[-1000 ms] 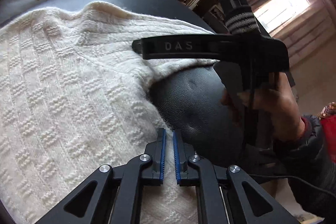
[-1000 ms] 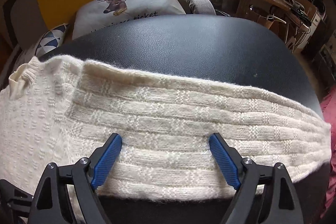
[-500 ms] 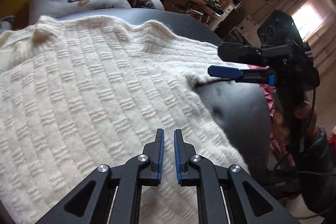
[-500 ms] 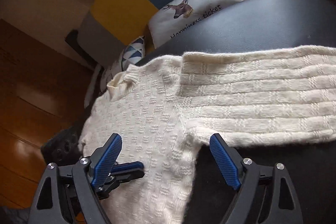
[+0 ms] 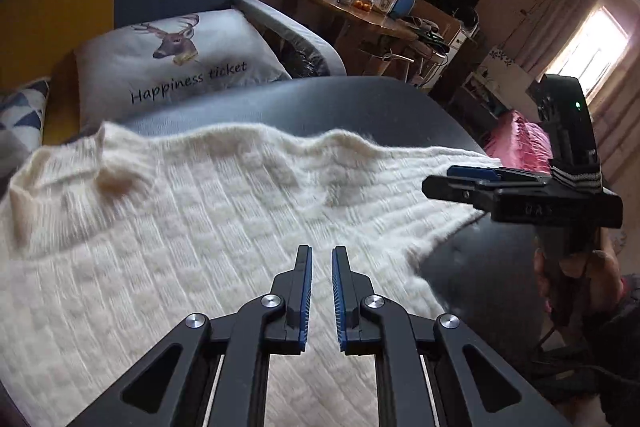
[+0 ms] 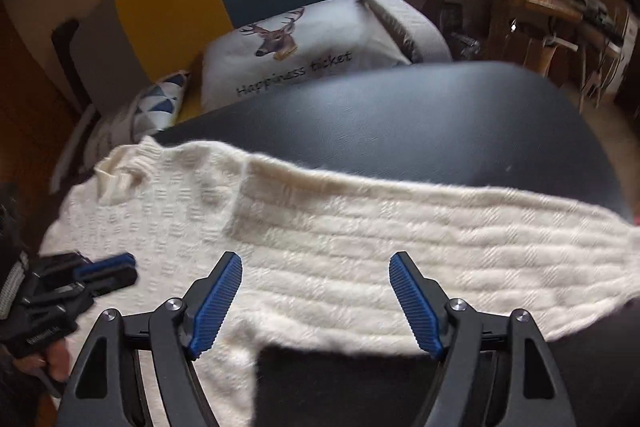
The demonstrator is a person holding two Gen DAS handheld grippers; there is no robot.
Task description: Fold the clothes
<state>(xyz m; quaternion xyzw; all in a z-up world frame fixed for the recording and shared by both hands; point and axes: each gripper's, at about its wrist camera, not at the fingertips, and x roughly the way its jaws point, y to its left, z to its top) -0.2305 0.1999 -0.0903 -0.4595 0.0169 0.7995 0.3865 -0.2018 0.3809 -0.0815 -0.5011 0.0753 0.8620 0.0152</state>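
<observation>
A cream knit sweater [image 5: 180, 227] lies flat on a black padded surface [image 5: 340, 103], collar at the far left. One sleeve [image 6: 440, 247] stretches out to the right. My left gripper [image 5: 319, 251] hovers over the sweater's body, its blue pads nearly together with nothing between them. It also shows at the left edge of the right wrist view as the left gripper [image 6: 120, 267]. My right gripper [image 6: 316, 258] stands wide open above the sleeve near the armpit and holds nothing. From the left wrist view, the right gripper [image 5: 440, 181] is side-on over the sleeve.
An armchair with a deer cushion [image 5: 176, 63] stands behind the black surface [image 6: 440, 115]. A wooden table with jars [image 5: 360, 11] is at the back right. A pink cloth [image 5: 520, 143] lies to the right. A person's hand [image 5: 576, 275] holds the right gripper.
The left gripper has pulled back and tilted up from the armpit edge. The right gripper swung left toward the sweater's body, then back over the sleeve. Neither has changed its opening.
</observation>
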